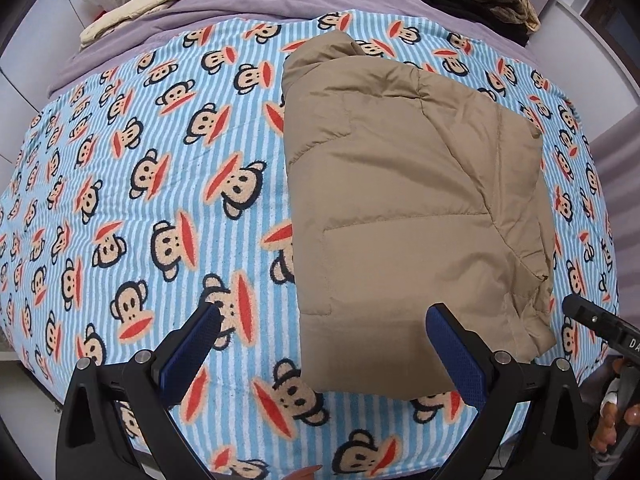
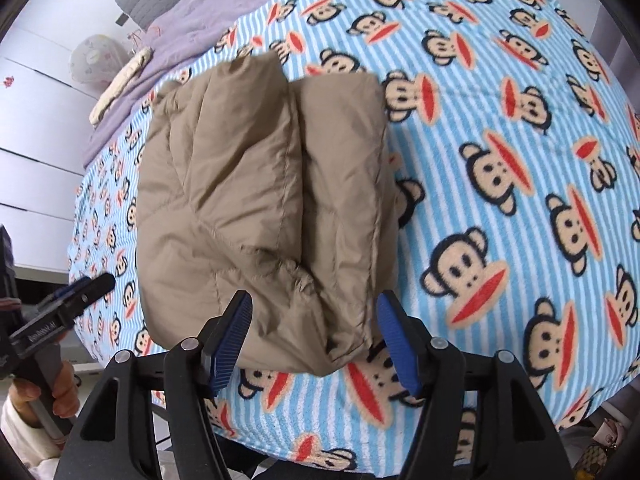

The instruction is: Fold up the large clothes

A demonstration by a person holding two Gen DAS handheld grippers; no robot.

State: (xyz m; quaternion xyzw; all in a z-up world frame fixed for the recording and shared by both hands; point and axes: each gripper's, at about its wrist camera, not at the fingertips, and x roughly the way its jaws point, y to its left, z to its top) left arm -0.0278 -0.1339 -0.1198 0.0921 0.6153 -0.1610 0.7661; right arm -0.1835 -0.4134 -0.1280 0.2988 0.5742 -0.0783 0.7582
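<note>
The jacket (image 1: 400, 208) lies folded into a compact tan bundle on the bed (image 1: 160, 184), on the monkey-print blanket, with one padded panel lapped over another and a seam running down the middle in the right wrist view. Its near edge sits just beyond both grippers.

The left gripper (image 1: 324, 332) hangs above the bed with its jaws spread wide and nothing between them; one pad overlaps the jacket's near corner in its own view, but whether it touches cannot be told. The right gripper (image 2: 316, 312) points down at the near end of the jacket (image 2: 260, 200), jaws spread, the fabric showing between the pads but not pinched.

The step in hand looks like letting go and checking the fold. To do it well, the person should lift both grippers straight up and clear, so no pad drags the slippery shell and pulls the top panel open. Puffy filling tends to spring back, so a light press along the middle seam with flat pads would help the bundle stay shut. The crumpled cuff at the near right corner (image 2: 304, 280) sticks out a little; tucking it under the edge would neaten the stack. Any further fold should take both near corners together, evenly.
</note>
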